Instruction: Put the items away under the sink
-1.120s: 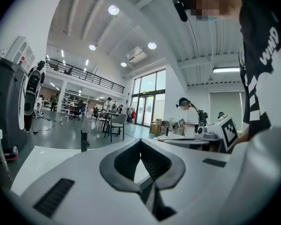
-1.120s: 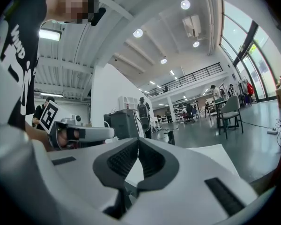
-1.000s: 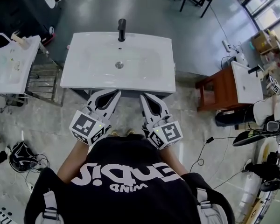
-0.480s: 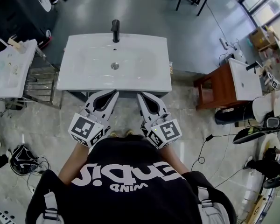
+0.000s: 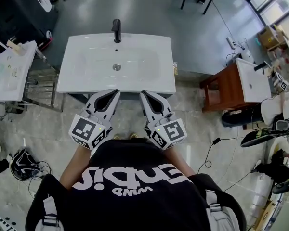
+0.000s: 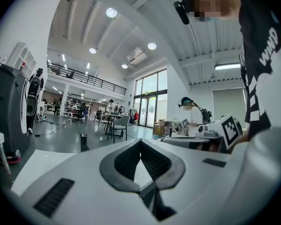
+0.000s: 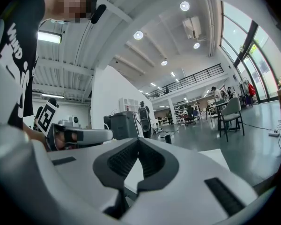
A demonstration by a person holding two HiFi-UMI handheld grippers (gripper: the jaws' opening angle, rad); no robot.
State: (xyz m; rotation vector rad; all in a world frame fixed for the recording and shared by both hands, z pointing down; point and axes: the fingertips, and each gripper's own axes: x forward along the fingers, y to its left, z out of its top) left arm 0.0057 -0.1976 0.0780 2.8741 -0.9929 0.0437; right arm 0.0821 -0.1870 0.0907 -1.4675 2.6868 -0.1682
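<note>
A white sink (image 5: 154,83) with a black faucet (image 5: 116,30) stands in front of me, its basin bare. The dark cabinet front (image 5: 127,96) under it is mostly hidden by the counter edge. My left gripper (image 5: 114,91) and right gripper (image 5: 142,94) are held side by side just before that edge, tips pointing at the sink. Both are shut with nothing between the jaws, as the left gripper (image 6: 140,141) and right gripper (image 7: 138,139) views show. No loose items are in view.
A second white sink (image 5: 9,69) on a metal rack (image 5: 38,88) stands to the left. A wooden vanity (image 5: 226,93) stands to the right, with cables on the floor (image 5: 214,146). A black machine (image 5: 19,8) is at the back left.
The head view has drifted, so the sink sits a little further left. Both grippers stay shut in front of the sink and have edged slightly left.
</note>
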